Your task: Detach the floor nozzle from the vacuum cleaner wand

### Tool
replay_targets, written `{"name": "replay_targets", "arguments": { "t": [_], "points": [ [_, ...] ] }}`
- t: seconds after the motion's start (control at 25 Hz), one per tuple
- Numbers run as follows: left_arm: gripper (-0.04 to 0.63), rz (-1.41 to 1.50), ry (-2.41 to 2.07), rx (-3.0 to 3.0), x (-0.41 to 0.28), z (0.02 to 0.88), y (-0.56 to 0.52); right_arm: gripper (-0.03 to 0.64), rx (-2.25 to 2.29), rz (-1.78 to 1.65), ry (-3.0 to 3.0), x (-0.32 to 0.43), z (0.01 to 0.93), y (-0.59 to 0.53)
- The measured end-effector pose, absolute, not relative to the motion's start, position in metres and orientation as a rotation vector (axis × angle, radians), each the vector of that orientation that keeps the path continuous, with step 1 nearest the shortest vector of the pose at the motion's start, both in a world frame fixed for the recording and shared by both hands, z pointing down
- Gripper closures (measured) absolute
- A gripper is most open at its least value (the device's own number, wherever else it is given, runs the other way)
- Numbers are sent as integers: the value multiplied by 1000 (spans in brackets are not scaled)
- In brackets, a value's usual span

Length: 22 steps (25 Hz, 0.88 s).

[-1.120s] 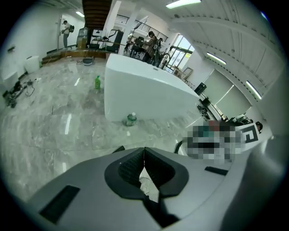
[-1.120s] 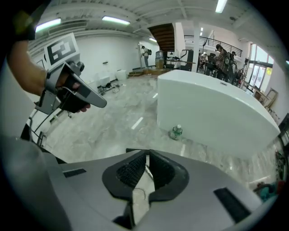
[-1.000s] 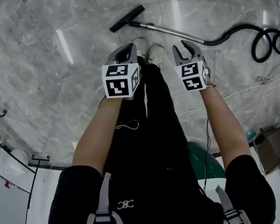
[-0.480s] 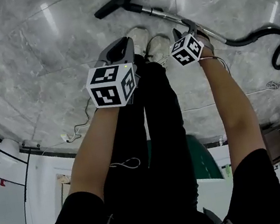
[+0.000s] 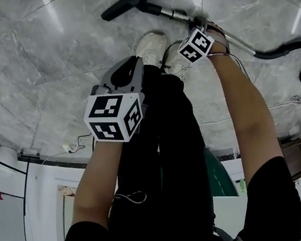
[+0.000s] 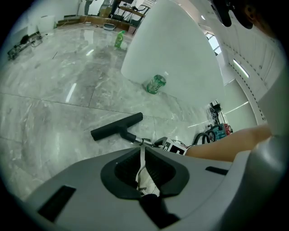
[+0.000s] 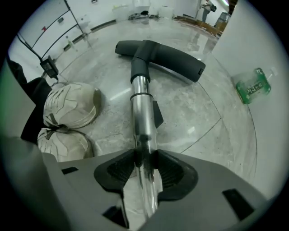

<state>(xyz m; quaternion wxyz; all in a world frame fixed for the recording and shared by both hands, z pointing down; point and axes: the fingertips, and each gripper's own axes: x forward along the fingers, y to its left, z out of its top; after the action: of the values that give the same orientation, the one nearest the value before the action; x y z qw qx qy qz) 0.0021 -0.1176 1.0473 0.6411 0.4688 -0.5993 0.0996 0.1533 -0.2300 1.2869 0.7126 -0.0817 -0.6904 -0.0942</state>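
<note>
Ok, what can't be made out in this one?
Right gripper: jaws have just been opening, wand between them; the right gripper view can't settle whether they grip it.
Hose: cut off by the head view's right edge.
Nozzle underside: turned down, away from every camera.
Bottle label: too small in both gripper views.

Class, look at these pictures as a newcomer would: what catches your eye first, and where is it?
The black floor nozzle lies on the marble floor, joined to the shiny wand. The right gripper straddles that wand a little back from the nozzle, its jaws just opened wide and not clamped. The shut left gripper hangs by the person's pale shoes.
</note>
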Motion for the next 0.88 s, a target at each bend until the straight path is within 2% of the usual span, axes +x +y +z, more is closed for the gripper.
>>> {"name": "replay_targets", "arguments": {
  "t": [0.24,0.4,0.56,0.68,0.88],
  "points": [
    [566,103,-1419,1068,-10,1022,-125,447,-200,-198,-1588,143,1234,-231],
    [390,-78,-1435,1003,-22,1019,-145,449,-208,-180,-1687,121,1176,-244],
    [357,-238,-1452,967,-30,1008,-176,449,-239,-142,-1777,115,1107,-247],
    [293,-380,-1402,1025,-25,991,-206,449,-263,-117,-1831,121,1062,-245],
    [276,-464,-1363,1192,-13,958,-236,449,-481,44,-1851,132,1012,-212]
  ]
}}
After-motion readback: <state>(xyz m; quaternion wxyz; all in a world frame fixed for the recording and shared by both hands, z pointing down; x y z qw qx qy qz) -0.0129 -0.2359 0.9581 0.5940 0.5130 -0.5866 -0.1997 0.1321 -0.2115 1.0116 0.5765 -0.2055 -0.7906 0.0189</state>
